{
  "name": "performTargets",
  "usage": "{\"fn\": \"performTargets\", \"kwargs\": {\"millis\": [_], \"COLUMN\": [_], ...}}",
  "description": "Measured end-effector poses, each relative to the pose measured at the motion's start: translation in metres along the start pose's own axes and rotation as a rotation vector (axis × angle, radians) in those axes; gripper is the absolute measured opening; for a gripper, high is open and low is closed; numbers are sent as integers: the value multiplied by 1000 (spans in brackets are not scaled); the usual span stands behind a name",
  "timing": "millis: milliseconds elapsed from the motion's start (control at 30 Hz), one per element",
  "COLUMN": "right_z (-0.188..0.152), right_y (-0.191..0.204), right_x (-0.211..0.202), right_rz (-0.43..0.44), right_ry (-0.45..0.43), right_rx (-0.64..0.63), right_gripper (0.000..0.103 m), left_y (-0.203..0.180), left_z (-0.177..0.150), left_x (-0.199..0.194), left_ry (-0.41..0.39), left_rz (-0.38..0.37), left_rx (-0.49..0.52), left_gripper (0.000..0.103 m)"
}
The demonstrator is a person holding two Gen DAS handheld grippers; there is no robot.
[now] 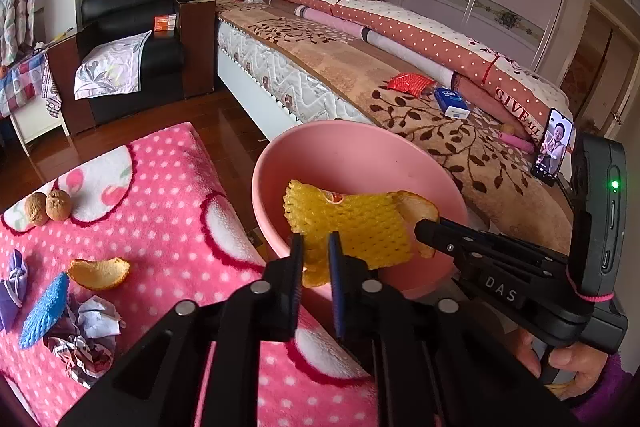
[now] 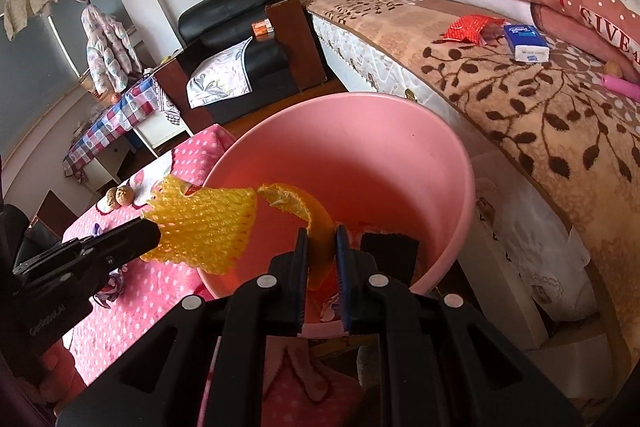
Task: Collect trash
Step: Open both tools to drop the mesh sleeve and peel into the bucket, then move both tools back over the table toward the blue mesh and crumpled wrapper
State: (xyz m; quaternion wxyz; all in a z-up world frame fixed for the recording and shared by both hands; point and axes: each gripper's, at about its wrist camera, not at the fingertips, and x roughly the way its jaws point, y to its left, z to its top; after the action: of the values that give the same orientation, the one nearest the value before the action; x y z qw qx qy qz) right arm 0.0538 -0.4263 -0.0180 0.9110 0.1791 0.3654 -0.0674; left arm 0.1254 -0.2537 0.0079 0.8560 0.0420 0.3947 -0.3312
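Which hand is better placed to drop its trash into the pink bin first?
Right. Its tongs hold the orange peel well inside the pink bin's rim. The left tongs' yellow foam net hangs at the near rim, partly outside.

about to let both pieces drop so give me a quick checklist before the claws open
1. Left claw over the pink bin: ok, its yellow foam net hangs over the opening.
2. Right claw over the bin: ok, pads shut on the orange peel above the bin's inside.
3. Left pads' hold on the net: cannot tell.
4. Bin upright beside the pink blanket: ok.
5. Trash left on the blanket: not ok, another orange peel, crumpled paper and blue foam net remain.
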Motion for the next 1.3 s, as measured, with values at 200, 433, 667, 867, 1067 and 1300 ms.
{"fn": "performTargets", "kwargs": {"millis": [200,433,667,867,1067,1300], "right_z": [0,0,-2,-6,-8,-15], "right_y": [-1,-4,2,11,22,41], "right_x": [-2,-2,-7,-15,-22,-27], "right_rz": [-3,27,38,46,63,89], "right_ry": [-7,5,5,-7,-13,-8], "right_rx": [12,44,27,10,-13,-52], "right_gripper": [13,16,23,27,27,26], "left_y": [2,8,10,15,26,42], "left_z": [-2,-3,-7,-14,-21,-33], "left_x": [-4,-15,-31,-46,-63,-84], "left_ry": [-5,-20,-39,-53,-72,-91], "left_rz": [3,8,5,15,30,57], "left_rx": [-24,-47,-56,-71,-96,-130], "left_gripper": [29,34,34,35,35,35]}}
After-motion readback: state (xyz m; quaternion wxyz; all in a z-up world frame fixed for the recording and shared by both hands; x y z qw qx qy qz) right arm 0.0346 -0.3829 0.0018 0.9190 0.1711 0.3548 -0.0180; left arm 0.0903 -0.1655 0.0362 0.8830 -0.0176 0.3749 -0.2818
